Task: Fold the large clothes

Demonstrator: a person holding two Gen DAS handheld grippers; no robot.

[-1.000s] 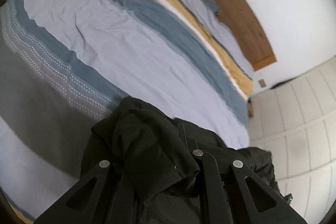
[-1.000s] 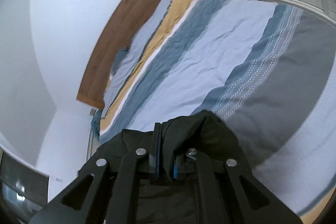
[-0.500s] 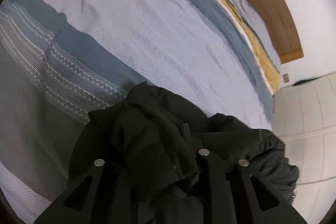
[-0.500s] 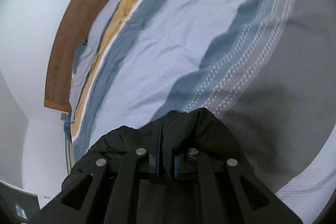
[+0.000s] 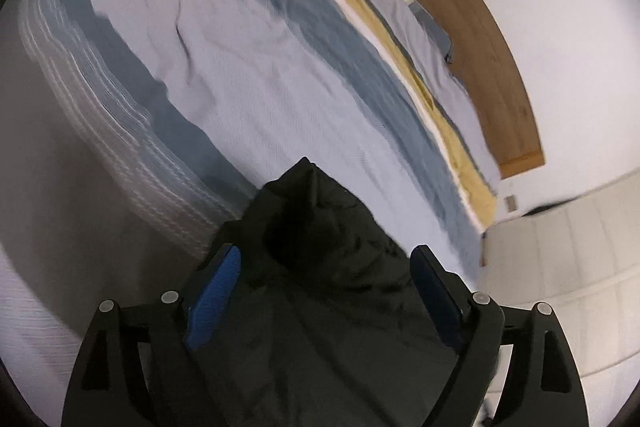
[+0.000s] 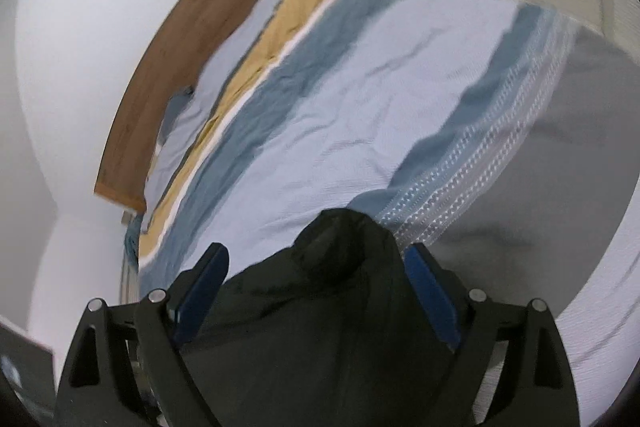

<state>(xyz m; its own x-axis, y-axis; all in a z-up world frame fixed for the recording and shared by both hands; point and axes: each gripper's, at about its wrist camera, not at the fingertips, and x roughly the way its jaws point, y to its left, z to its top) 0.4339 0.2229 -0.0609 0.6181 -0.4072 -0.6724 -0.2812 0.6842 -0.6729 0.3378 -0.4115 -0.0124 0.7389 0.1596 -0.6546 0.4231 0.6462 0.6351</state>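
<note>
Crumpled black jacket (image 5: 320,267) (matte, puffy) peaks on ribbed striped bedspread (image 5: 260,75).

Jacket (image 5: 320,267): matt black cloth, crumpled. Bedspread (image 5: 260,75): soft woven cloth, wrinkled, with a textured stitched band at 9 o'clock. Headboard (image 5: 460,27): smooth brown wood at 1 o'clock. Gripper pads (image 5: 216,291): blue, matt.

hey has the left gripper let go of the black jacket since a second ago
Yes. The left gripper was clamped on the black jacket; its jaws have just been opening and stand apart, cloth loose between them over the striped bedspread.
</note>
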